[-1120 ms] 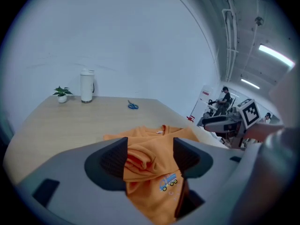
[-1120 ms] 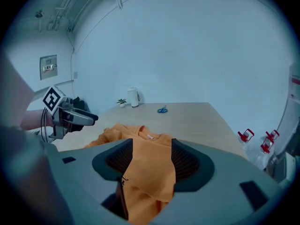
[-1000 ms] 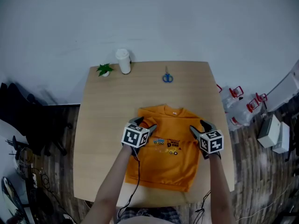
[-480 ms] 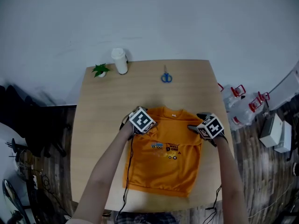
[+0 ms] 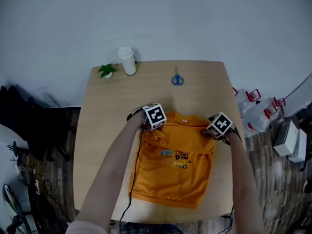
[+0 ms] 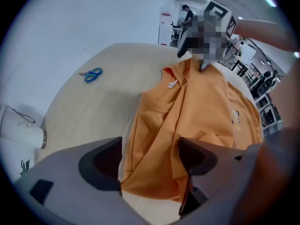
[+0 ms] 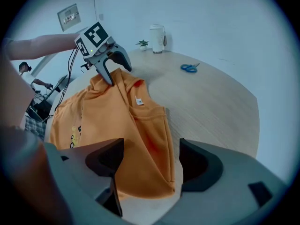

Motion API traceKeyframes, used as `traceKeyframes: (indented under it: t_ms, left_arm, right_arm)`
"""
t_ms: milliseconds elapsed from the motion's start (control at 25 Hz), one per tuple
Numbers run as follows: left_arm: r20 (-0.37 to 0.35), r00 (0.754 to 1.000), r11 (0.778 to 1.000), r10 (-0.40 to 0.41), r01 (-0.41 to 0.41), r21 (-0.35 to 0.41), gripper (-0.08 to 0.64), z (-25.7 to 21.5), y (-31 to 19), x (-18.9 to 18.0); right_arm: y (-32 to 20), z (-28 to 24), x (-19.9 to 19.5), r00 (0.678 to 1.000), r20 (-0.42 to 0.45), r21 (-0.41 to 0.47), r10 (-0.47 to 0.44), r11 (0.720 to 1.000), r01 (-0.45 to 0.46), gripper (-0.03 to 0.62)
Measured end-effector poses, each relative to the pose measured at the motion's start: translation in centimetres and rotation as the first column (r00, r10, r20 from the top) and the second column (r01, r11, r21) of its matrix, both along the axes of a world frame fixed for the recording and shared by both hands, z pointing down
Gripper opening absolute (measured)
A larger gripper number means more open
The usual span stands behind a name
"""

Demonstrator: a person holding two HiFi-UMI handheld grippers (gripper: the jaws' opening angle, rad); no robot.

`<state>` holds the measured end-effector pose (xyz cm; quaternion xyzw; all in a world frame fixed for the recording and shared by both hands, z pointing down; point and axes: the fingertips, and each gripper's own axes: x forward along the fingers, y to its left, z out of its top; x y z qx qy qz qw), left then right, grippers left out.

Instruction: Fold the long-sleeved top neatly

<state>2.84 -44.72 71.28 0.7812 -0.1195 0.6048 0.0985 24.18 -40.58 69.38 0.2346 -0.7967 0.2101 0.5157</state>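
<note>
An orange long-sleeved top (image 5: pixel 178 174) lies flat on the wooden table (image 5: pixel 105 130), collar at the far end, its sides folded inward. My left gripper (image 5: pixel 151 126) points down over the left shoulder, my right gripper (image 5: pixel 208 132) over the right shoulder. In the left gripper view the jaws (image 6: pixel 150 158) stand apart around a folded edge of the top (image 6: pixel 201 102), pads not pressing it. In the right gripper view the right gripper (image 7: pixel 150 161) also straddles a folded edge of the top (image 7: pixel 103 111), apart from it. Both sets of jaws have just been opening. The left gripper (image 7: pixel 117 76) shows across the collar.
Blue scissors (image 5: pixel 177 78) lie at the table's far edge. A white cup (image 5: pixel 128 61) and a small green plant (image 5: pixel 107 71) stand at the far left corner. Bottles with red caps (image 5: pixel 253 116) sit on the floor to the right, dark furniture to the left.
Both grippers have moved from over the chest of the top toward its collar end, tipped downward over the shoulders, and their jaws stand wider.
</note>
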Motion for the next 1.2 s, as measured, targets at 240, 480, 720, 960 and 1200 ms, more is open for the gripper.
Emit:
traceKeyframes:
  t_ms: [240,480,720,960,1200]
  left_arm:
    - [-0.017,0.999,0.998,-0.049,0.048,-0.041,0.373,0.8,0.1,-0.3]
    - [-0.003,1.0,0.997,0.012,-0.012,-0.08,0.257,0.7,1.6,0.4]
    - [-0.005,0.999,0.992,0.035,-0.035,-0.121,0.144,0.7,2.6,0.9]
    - [-0.062,0.998,0.998,0.007,-0.011,-0.061,0.057,0.1,2.5,1.0]
    - [-0.075,0.994,0.994,0.084,-0.078,0.072,0.051,-2.0,3.1,1.5]
  right_arm:
    - [0.4,2.0,-0.3,0.999,-0.041,-0.051,-0.009,0.999,0.007,0.38]
    - [1.3,2.2,-1.1,0.998,-0.035,-0.077,-0.046,0.996,0.044,0.303]
    - [2.2,2.0,-1.7,0.999,0.003,-0.083,-0.052,0.995,0.052,0.166]
    - [1.8,0.8,-1.7,0.998,0.046,-0.019,-0.031,0.999,0.032,0.083]
    - [1.6,-1.5,-1.7,0.999,0.043,0.105,-0.019,0.994,0.015,0.075]
